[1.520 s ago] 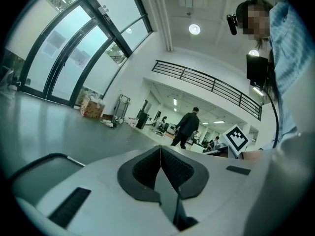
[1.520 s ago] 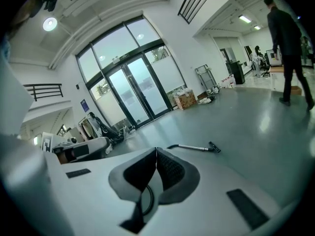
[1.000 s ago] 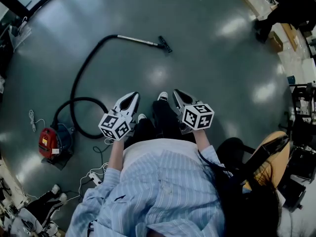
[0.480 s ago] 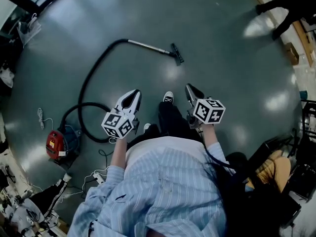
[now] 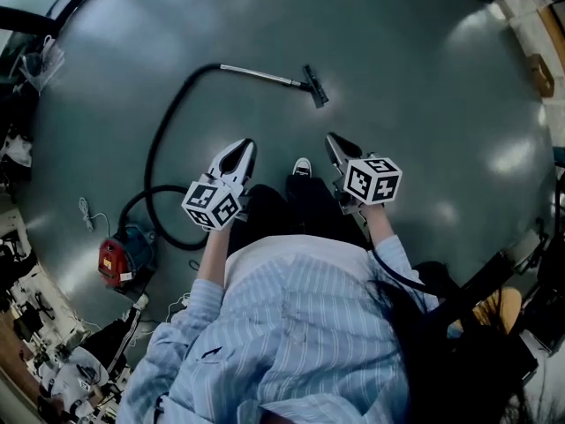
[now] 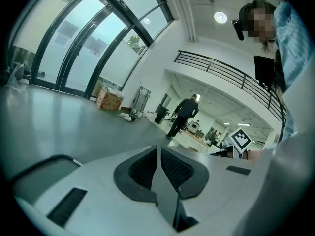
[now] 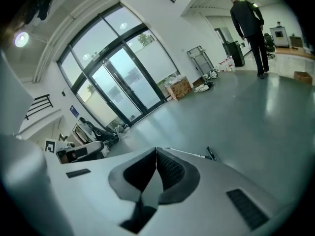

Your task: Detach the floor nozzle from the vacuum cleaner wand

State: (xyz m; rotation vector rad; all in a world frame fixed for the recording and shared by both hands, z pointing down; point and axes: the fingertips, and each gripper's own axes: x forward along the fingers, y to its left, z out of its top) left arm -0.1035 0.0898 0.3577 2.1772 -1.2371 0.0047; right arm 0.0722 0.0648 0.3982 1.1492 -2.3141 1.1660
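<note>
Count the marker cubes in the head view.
2. The left cube rides on the left claw, the right cube on the right claw. None looks hidden.

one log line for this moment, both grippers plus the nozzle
phase: pre-grasp | left gripper: shut, empty | right gripper: shut, empty | floor nozzle: on floor, attached to wand, untouched

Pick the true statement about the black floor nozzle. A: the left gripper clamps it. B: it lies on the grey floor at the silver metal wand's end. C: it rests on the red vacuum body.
B: the black floor nozzle lies untouched on the grey floor at the silver metal wand's end.
</note>
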